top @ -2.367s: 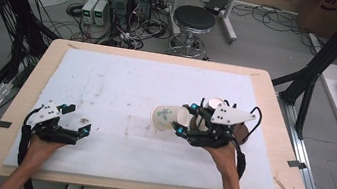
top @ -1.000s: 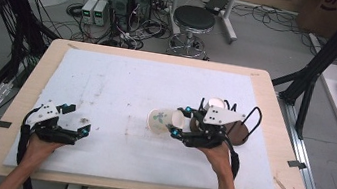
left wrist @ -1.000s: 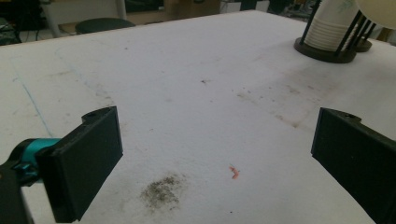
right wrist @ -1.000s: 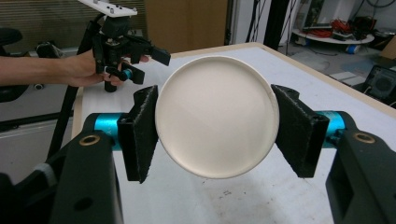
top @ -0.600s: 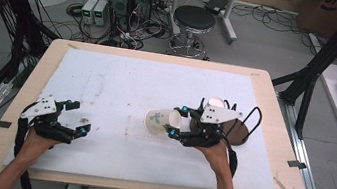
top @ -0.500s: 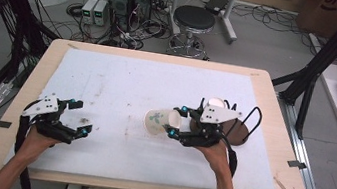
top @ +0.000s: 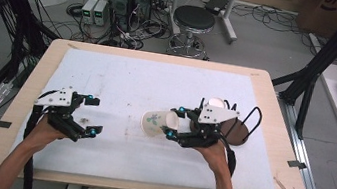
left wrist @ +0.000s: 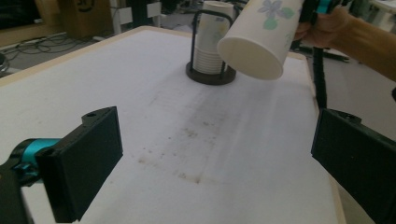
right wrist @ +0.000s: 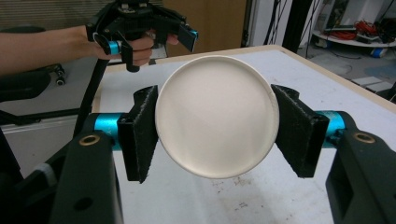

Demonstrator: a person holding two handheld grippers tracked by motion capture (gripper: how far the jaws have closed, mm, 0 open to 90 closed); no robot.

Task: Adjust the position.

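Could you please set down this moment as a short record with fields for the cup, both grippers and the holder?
held item: white paper cup with a floral print, lying sideways above the table
right gripper: shut on the cup
left gripper: open, nothing between its jaws
cup holder: black wire rack with a stack of white cups, standing on the white table mat

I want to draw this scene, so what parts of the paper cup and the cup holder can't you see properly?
- Paper cup: the right gripper view shows just its flat bottom, so its open mouth and inside are hidden by the cup itself.
- Paper cup's top end, left gripper view: cut off by the upper edge.
- Flower print: too small in the high view to make out.
- Cup holder, high view: partly hidden behind the right gripper.
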